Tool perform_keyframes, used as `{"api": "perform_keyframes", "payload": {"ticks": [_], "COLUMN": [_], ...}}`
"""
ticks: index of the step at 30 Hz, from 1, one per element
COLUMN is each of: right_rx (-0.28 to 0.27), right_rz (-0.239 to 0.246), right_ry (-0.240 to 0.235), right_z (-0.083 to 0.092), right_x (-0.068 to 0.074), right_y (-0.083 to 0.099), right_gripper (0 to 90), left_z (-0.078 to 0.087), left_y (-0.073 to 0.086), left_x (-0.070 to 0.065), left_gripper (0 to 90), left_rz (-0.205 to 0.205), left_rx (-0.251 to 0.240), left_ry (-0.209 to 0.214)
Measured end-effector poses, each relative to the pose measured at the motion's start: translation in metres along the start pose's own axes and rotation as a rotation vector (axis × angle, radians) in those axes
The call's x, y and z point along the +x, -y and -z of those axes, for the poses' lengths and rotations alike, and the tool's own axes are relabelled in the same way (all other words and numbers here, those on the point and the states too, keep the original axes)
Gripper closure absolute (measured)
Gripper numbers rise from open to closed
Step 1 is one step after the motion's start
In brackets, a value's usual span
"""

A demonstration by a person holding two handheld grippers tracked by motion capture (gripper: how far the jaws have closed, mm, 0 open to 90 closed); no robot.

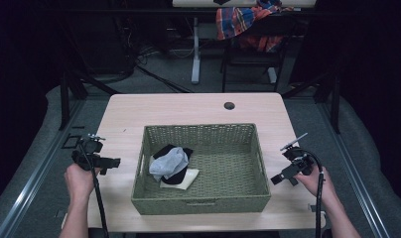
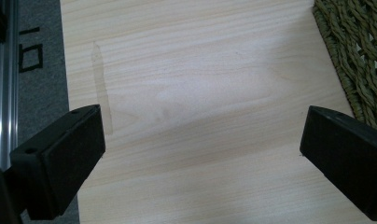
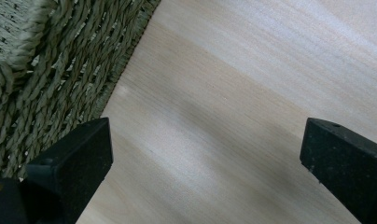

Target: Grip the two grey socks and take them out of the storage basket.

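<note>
1. The clothes in the woven basket look soft and light: a grey sock on top of a black piece and a cream piece. I judge a pinch on the raised grey fold is best.
2. The pile lies in the left part of the basket, between the tongs and nearer the left gripper.
3. The left gripper and the right gripper are outside the basket walls, over the table, jaws wide apart, holding nothing.

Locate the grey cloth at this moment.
In the high view, the grey cloth lies inside the woven basket, in its left half, on top of black and cream cloths.
</note>
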State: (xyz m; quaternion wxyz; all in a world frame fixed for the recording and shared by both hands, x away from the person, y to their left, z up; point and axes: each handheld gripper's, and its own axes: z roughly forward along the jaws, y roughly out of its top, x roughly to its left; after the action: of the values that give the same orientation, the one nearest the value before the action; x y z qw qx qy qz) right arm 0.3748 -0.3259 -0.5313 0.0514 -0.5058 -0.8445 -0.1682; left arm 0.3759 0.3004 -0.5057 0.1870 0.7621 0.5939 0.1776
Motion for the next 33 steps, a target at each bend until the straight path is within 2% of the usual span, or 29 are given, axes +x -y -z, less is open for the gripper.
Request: {"api": "perform_keyframes", "payload": {"ticks": [4,6,7,11,13,14,15,17,18,20,22,24,25,27,28,31,32,33], "right_rx": [0.002,0.032,0.034,-0.003,0.013,0.042,-0.001,0.004,0.029,-0.004,0.010,-0.001,0.020,0.027,0.016,0.004,0.029,0.029], "right_rz": [0.001,0.027,0.024,0.002,0.016,0.040,0.008,0.012,0.028,0.002,0.014,0.001,0.025,0.030,0.017,0.008,0.029,0.029], "right_ry": [-0.001,0.002,0.003,0.001,-0.004,0.011,0.002,0.001,0.008,0.001,0.008,0.008,0.006,0.005,-0.003,-0.003,0.005,0.005], "right_z": [0.000,0.003,0.003,0.000,0.001,0.002,-0.001,0.000,0.001,0.000,0.001,0.000,0.001,0.001,0.000,-0.001,0.000,0.000], "right_x": [0.000,-0.001,-0.001,0.000,-0.001,-0.001,0.001,0.000,-0.001,0.000,-0.001,0.000,-0.002,-0.002,0.000,0.000,-0.003,-0.003], "right_y": [0.000,-0.001,-0.001,0.000,-0.001,-0.002,-0.001,-0.001,-0.002,0.000,-0.001,-0.001,-0.002,-0.003,-0.003,-0.002,-0.003,-0.003], "right_gripper": [2.3,2.3,2.3,2.3,2.3,2.3,2.3,2.3,2.3,2.3,2.3,2.3,2.3,2.3,2.3,2.3,2.3,2.3], "left_z": [-0.001,-0.001,-0.001,0.000,0.001,0.002,0.003,0.007,0.009,0.014,0.018,0.023,0.027,0.030,0.037,0.041,0.045,0.045], "left_y": [0.000,0.000,0.000,0.000,-0.001,-0.001,-0.001,-0.003,-0.004,-0.006,-0.008,-0.011,-0.012,-0.013,-0.015,-0.018,-0.021,-0.021], "left_x": [0.000,-0.001,-0.001,-0.001,-0.002,-0.002,-0.003,-0.002,-0.002,-0.002,-0.002,-0.004,-0.005,-0.006,-0.008,-0.010,-0.013,-0.013], "left_gripper": [0.2,0.2,0.2,0.2,0.2,0.2,0.2,0.2,0.2,0.2,0.1,0.2,0.2,0.3,0.3,0.3,0.2,0.2], "left_rz": [0.002,0.000,-0.002,-0.004,-0.005,-0.003,0.003,0.015,0.026,0.043,0.047,0.038,0.031,0.029,0.014,0.005,-0.006,-0.006], "left_rx": [0.000,-0.004,-0.005,-0.001,0.005,0.005,0.000,0.001,-0.002,-0.001,-0.004,-0.001,-0.003,-0.011,-0.026,-0.031,-0.034,-0.034], "left_ry": [0.004,0.002,0.004,0.005,0.011,0.009,0.008,0.012,0.017,0.029,0.035,0.027,0.035,0.034,0.041,0.043,0.036,0.036]}}
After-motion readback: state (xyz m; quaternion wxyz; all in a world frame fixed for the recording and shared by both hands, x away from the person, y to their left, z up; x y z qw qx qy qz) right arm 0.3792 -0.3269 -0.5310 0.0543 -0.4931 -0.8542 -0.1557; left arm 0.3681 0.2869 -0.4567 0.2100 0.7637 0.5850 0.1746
